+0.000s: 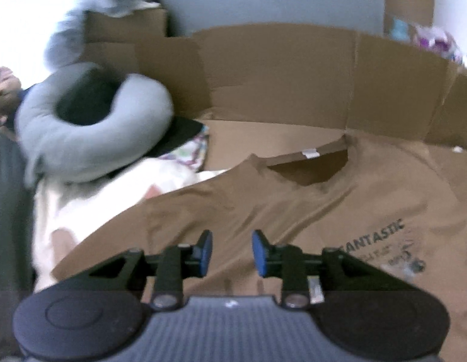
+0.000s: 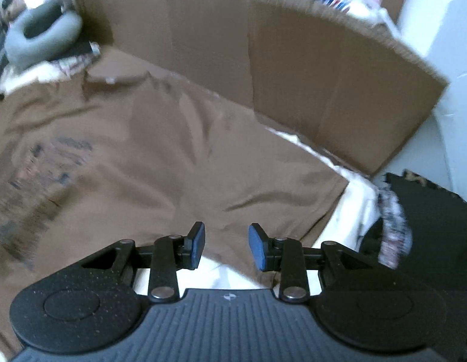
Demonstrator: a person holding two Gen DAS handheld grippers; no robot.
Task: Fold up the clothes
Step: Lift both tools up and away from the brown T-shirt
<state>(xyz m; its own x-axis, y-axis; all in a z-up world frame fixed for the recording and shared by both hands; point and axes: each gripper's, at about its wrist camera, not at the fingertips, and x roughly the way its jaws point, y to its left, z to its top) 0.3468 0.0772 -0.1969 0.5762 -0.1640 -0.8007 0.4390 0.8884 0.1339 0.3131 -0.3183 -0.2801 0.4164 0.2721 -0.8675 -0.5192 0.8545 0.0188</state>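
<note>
A brown T-shirt (image 1: 293,205) with dark print reading FANTASTIC lies spread flat, its neck opening toward the cardboard wall. My left gripper (image 1: 231,253) hovers above the shirt's left shoulder and sleeve, its blue pads apart with nothing between them. In the right wrist view the same brown T-shirt (image 2: 161,157) fills the middle. My right gripper (image 2: 226,249) hangs open over the shirt's right sleeve edge, with only air between the pads. Both views are blurred.
Flattened cardboard (image 1: 278,69) stands as a wall behind the shirt; the same cardboard (image 2: 324,75) shows in the right view. A grey neck pillow (image 1: 91,126) lies at the left on white bedding (image 1: 82,211). A dark mat (image 2: 429,211) lies at the right.
</note>
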